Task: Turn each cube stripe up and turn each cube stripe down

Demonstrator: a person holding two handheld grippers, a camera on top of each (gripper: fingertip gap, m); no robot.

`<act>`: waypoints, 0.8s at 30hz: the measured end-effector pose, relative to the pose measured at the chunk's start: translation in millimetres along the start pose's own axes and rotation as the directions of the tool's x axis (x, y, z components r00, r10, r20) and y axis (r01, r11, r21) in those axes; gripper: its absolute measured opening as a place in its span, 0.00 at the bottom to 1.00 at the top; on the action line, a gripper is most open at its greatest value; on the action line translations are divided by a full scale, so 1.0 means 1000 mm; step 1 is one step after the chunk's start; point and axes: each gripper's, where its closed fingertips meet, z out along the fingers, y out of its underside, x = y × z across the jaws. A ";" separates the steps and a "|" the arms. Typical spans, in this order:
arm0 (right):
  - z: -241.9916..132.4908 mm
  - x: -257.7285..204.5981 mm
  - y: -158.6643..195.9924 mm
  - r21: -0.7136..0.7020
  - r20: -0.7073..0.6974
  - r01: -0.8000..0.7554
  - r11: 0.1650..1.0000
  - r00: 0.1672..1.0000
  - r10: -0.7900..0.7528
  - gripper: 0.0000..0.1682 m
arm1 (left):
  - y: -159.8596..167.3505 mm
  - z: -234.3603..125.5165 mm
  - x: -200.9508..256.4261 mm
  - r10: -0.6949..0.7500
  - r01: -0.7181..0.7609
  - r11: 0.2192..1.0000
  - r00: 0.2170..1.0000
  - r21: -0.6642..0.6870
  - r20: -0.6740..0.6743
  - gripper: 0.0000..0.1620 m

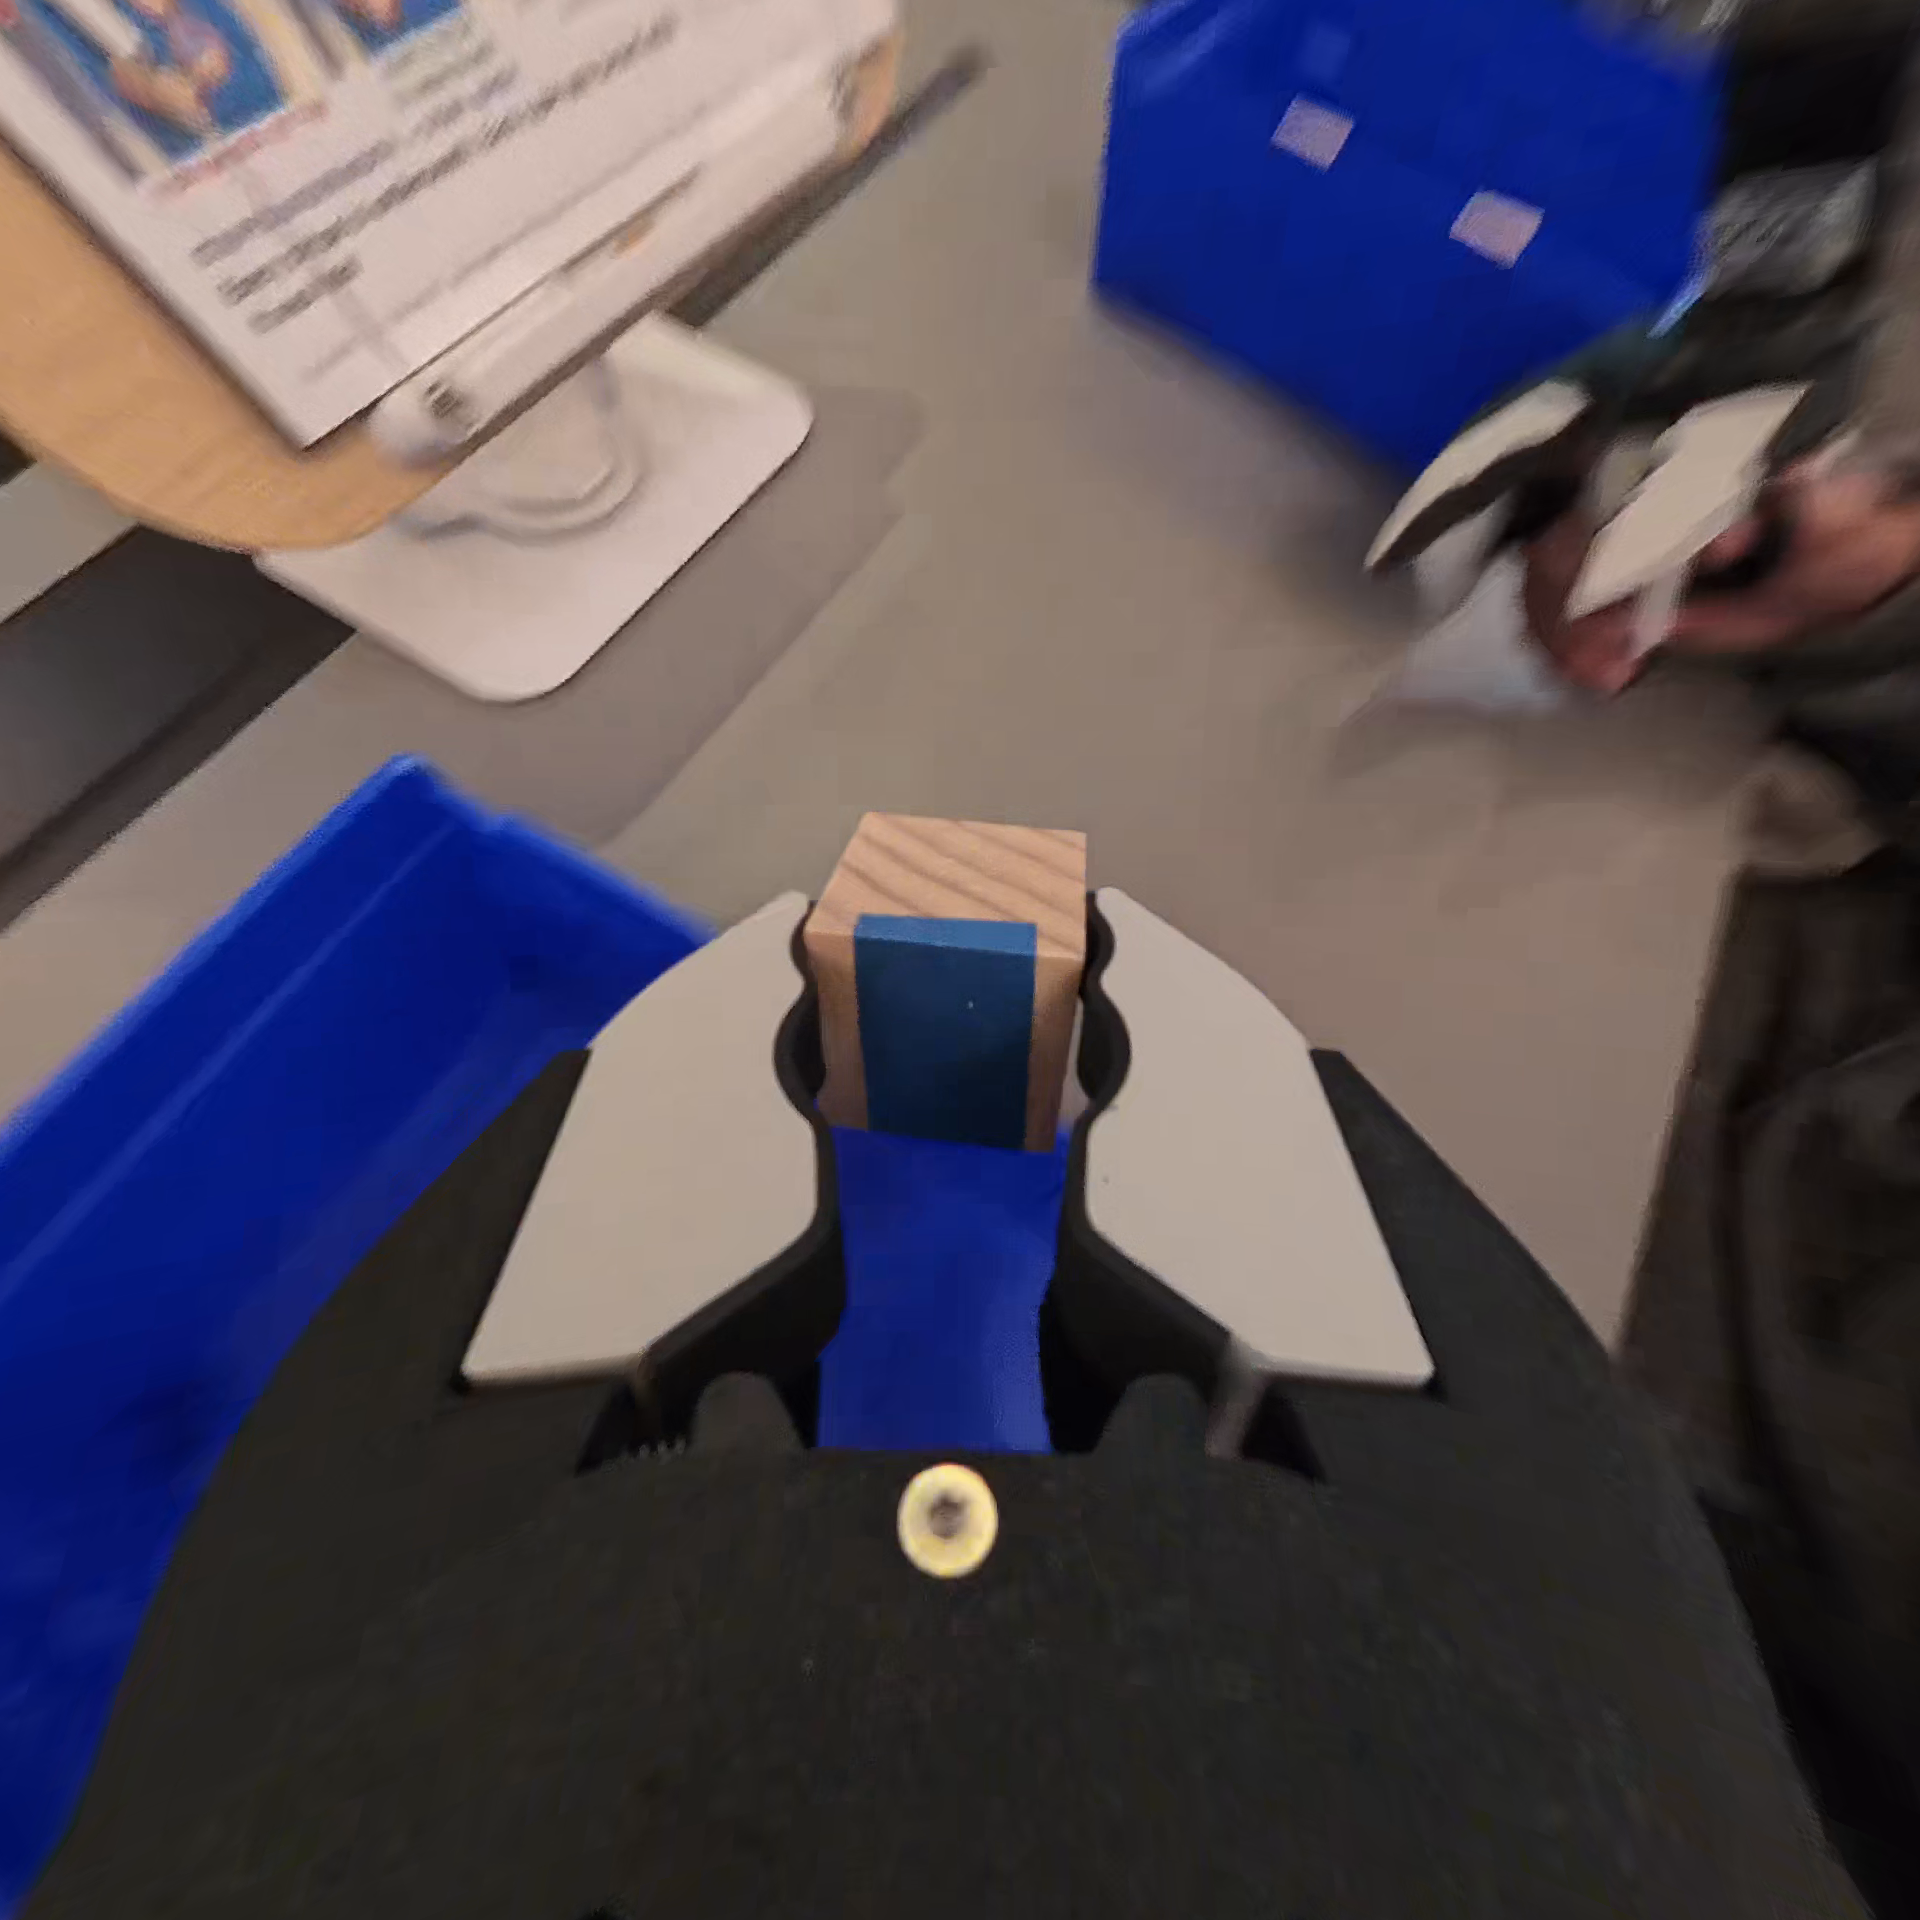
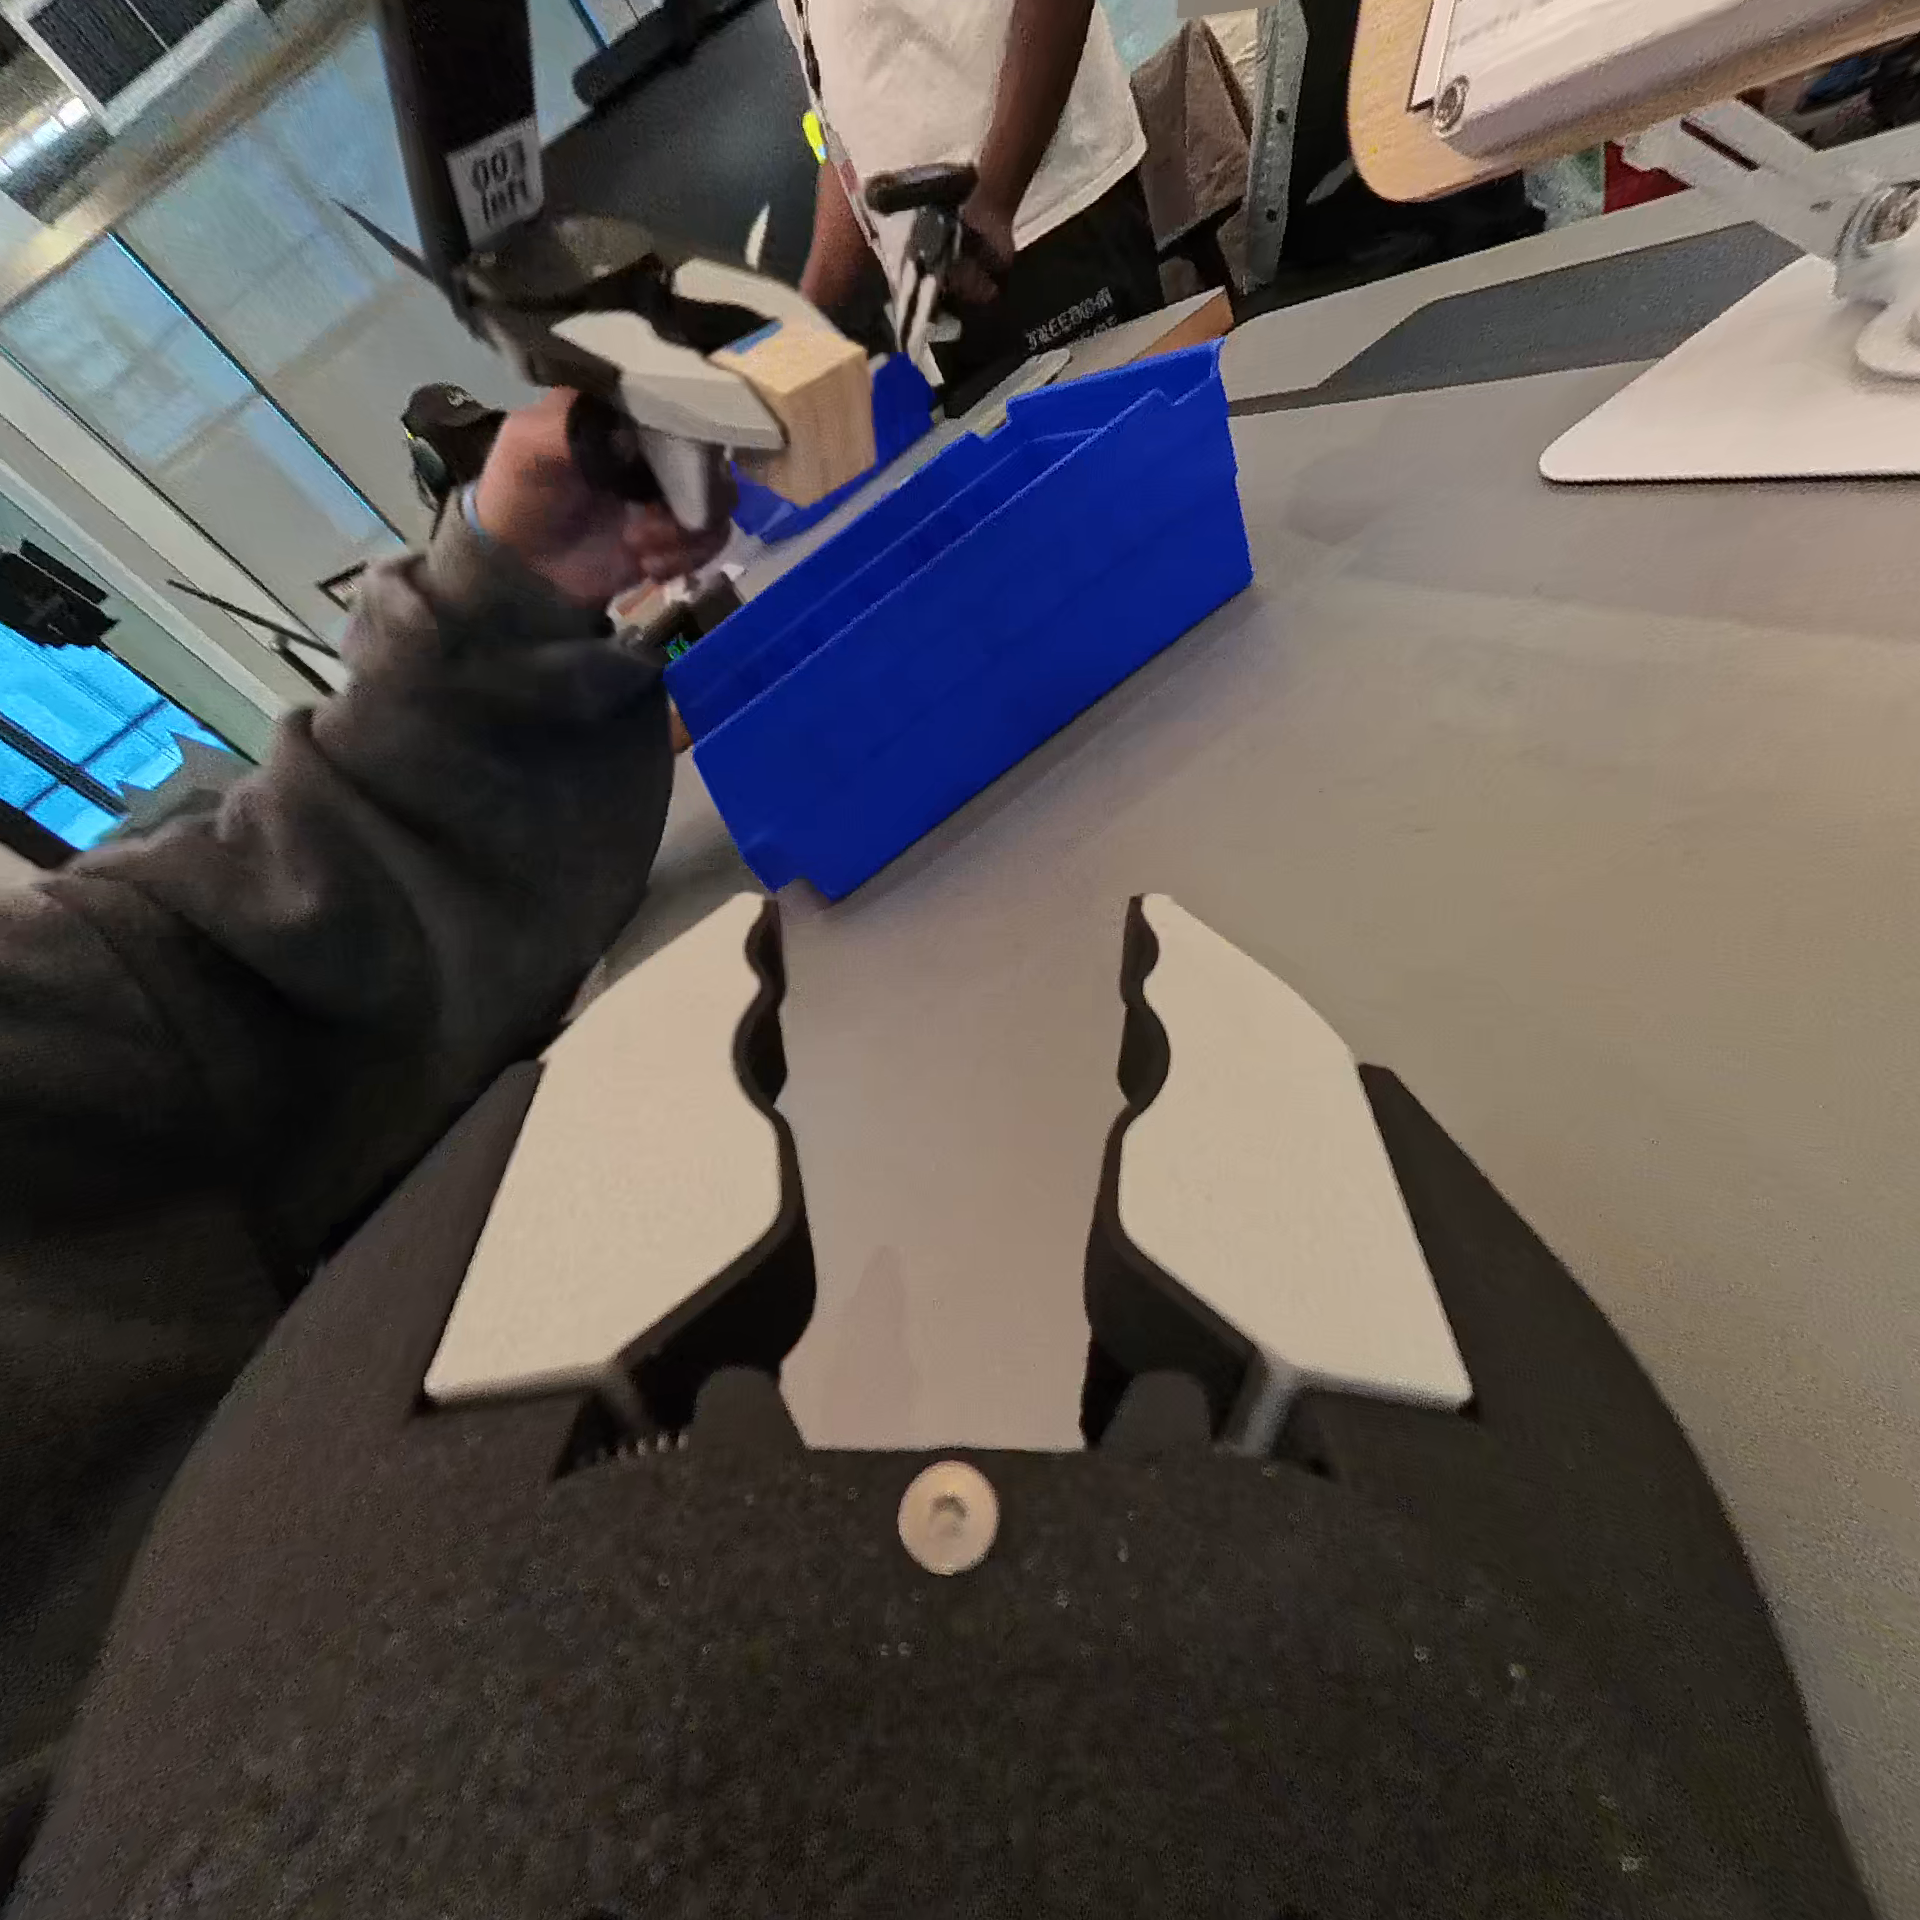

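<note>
At frame centre, a blue-striped wooden cube [image 1: 948, 997] is clamped by the left gripper [image 1: 948, 935]; the right gripper [image 2: 951, 925] is held wide open, empty.

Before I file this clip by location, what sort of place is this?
Probably an office-like workspace or lab: a grey table with a white monitor stand, blue plastic bins, glass walls, and another person standing behind.

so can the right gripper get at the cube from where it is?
Probably yes: the right gripper is open and empty over bare table, but the cube is clamped in the left gripper, held above the blue bin.
</note>
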 end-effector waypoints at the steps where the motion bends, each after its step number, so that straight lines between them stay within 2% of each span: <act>1: 0.001 -0.002 -0.001 0.014 0.011 -0.004 1.000 1.000 0.004 0.38 | -0.009 0.005 0.016 -0.048 0.049 0.997 0.998 0.067 -0.028 0.28; 4: 0.006 -0.017 -0.004 0.054 0.063 0.033 0.998 0.997 -0.037 0.40 | -0.033 0.028 0.077 -0.171 0.218 0.956 0.958 0.196 -0.230 0.28; 7: 0.011 -0.048 -0.007 0.098 0.152 0.089 0.991 0.983 -0.103 0.42 | -0.052 0.053 0.138 -0.169 0.295 0.923 0.887 0.246 -0.429 0.28; 10: 0.012 -0.075 -0.011 0.131 0.227 0.107 0.986 0.964 -0.135 0.41 | -0.064 0.079 0.175 -0.125 0.289 0.914 0.868 0.285 -0.480 0.28; 12: 0.009 -0.080 -0.016 0.165 0.214 0.118 0.979 0.965 -0.152 0.41 | -0.068 0.091 0.194 -0.088 0.267 0.920 0.852 0.286 -0.515 0.28; 15: 0.003 -0.078 -0.024 0.201 0.211 0.096 0.975 0.967 -0.139 0.40 | -0.075 0.100 0.205 -0.072 0.276 0.914 0.831 0.298 -0.552 0.28; 16: 0.000 -0.079 -0.026 0.216 0.227 0.079 0.973 0.965 -0.128 0.37 | -0.076 0.101 0.208 -0.061 0.276 0.914 0.820 0.298 -0.570 0.28; 17: -0.002 -0.080 -0.027 0.216 0.245 0.070 0.974 0.962 -0.124 0.28 | -0.077 0.103 0.210 -0.054 0.275 0.914 0.812 0.299 -0.581 0.28; 18: -0.004 -0.078 -0.027 0.203 0.241 0.067 0.977 0.963 -0.116 0.27 | -0.078 0.105 0.210 -0.056 0.284 0.908 0.810 0.307 -0.584 0.28; 22: -0.008 -0.077 -0.029 0.200 0.249 0.064 0.978 0.962 -0.114 0.26 | -0.077 0.104 0.211 -0.066 0.331 0.885 0.786 0.329 -0.614 0.28; 24: -0.007 -0.078 -0.027 0.179 0.252 0.063 0.982 0.962 -0.108 0.26 | -0.073 0.097 0.205 -0.102 0.358 0.876 0.793 0.324 -0.601 0.34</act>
